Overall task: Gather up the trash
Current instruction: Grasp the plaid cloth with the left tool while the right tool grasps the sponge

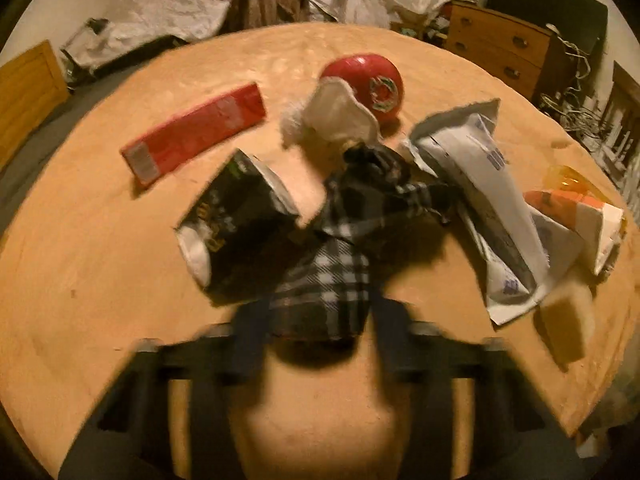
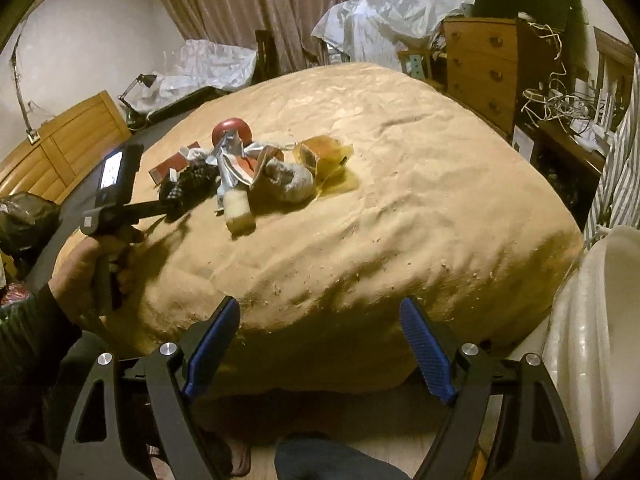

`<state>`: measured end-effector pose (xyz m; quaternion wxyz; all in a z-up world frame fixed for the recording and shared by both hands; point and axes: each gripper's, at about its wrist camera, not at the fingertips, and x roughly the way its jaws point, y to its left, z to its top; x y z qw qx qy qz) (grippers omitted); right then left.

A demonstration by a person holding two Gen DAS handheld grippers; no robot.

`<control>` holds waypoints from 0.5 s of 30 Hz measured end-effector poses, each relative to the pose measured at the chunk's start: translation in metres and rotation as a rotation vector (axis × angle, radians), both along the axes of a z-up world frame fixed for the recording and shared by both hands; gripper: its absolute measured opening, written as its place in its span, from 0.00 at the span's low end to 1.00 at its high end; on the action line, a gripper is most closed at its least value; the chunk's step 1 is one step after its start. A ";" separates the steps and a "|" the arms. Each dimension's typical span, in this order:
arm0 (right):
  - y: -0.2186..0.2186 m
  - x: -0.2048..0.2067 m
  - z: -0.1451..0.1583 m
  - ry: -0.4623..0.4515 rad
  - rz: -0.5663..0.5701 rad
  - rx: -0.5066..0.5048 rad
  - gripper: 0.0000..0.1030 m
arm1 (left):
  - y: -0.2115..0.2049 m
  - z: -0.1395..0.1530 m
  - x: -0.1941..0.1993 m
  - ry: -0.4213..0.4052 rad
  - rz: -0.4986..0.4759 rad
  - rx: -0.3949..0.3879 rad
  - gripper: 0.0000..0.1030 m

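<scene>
My left gripper (image 1: 320,308) is shut on a black-and-white plaid slipper (image 1: 324,280) and holds it over the tan bedspread (image 1: 80,248). Around it lie a black torn package (image 1: 236,224), a red flat box (image 1: 192,132), a red round tin (image 1: 368,80), a white fuzzy slipper (image 1: 336,112), a torn white mailer (image 1: 488,192) and an orange-white carton (image 1: 576,216). In the right wrist view the same pile (image 2: 248,168) sits far ahead on the bed, with the left gripper (image 2: 176,200) at its left. My right gripper (image 2: 320,328) is open and empty above the bed's near edge.
A wooden chest of drawers (image 2: 480,68) stands at the back right with tangled cables (image 2: 560,100). Plastic-covered heaps (image 2: 384,16) lie behind the bed. A white rounded container (image 2: 592,320) is at my right. A wooden board (image 2: 60,152) stands left.
</scene>
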<state>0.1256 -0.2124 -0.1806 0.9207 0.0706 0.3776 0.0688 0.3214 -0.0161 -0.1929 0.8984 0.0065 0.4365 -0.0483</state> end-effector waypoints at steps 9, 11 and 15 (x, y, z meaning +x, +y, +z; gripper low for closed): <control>0.030 0.037 -0.015 0.024 0.104 0.004 0.80 | 0.027 -0.004 -0.065 0.041 -0.075 -0.055 0.19; 0.042 0.053 -0.020 0.037 0.147 0.007 0.80 | 0.030 -0.006 -0.076 0.049 -0.086 -0.049 0.32; 0.064 0.084 -0.030 0.058 0.209 0.011 0.80 | 0.029 0.009 -0.091 -0.037 -0.088 -0.016 0.67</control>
